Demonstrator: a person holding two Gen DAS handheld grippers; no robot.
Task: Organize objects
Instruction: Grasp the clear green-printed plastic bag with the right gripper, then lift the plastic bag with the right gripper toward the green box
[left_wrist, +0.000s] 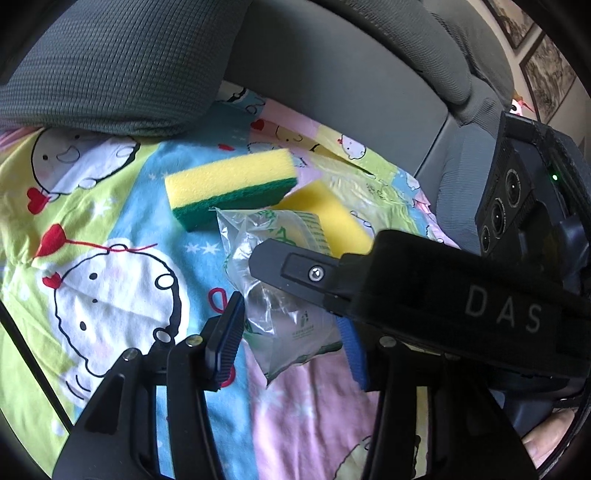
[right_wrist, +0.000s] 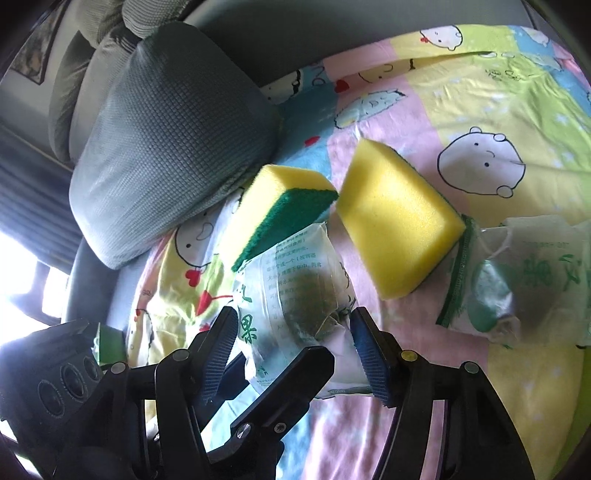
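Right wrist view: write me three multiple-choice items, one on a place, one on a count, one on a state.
1. The printed packet nearest the camera is:
A) between the jaws of the right gripper
B) inside a box
C) on the floor

2. How many sponges are in view?
A) one
B) two
C) four

3. The sponge beside the grey cushion is:
A) lying flat, green side down
B) tipped up, green side towards the camera
C) wrapped in plastic

Key:
1 A, a jaw stands on each side of the packet.
2 B, one tipped sponge and one flat sponge show.
3 B, its green face is in plain sight.
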